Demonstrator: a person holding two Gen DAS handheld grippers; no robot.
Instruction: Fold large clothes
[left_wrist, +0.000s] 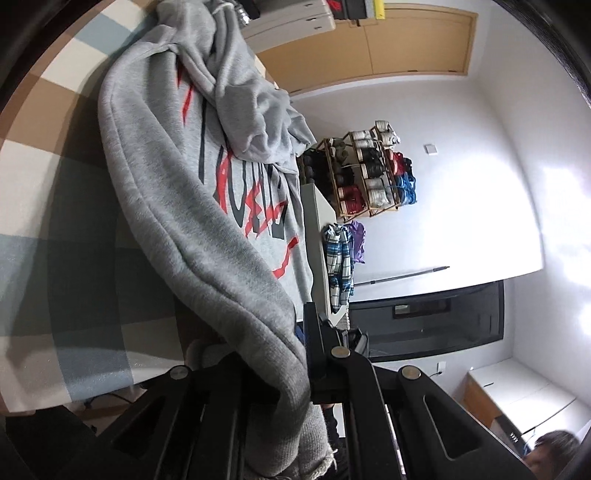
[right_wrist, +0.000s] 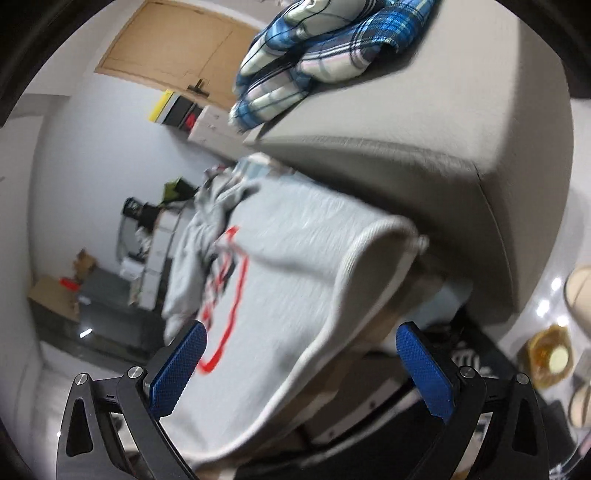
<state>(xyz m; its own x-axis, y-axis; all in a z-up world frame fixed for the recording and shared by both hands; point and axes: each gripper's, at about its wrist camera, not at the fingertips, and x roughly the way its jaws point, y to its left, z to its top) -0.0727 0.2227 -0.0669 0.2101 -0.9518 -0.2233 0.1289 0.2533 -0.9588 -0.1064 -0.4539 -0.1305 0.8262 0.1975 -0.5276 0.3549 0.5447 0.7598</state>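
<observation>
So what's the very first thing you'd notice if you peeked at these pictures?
The big grey sweatshirt with red and black lettering fills the middle of both views, spread over a checked cover, and the left gripper is shut on its ribbed edge. In the right wrist view, the right gripper stands wide open, its blue pads either side of the cloth. A blue plaid shirt lies bunched on a beige cushion behind.

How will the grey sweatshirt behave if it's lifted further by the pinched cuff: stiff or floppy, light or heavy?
Likely floppy: the grey sweatshirt sags in folds from the left claw shut on its cuff. Probably weighty for cloth; the fleece looks thick. Unlikely to slip, given the ribbed edge.
</observation>
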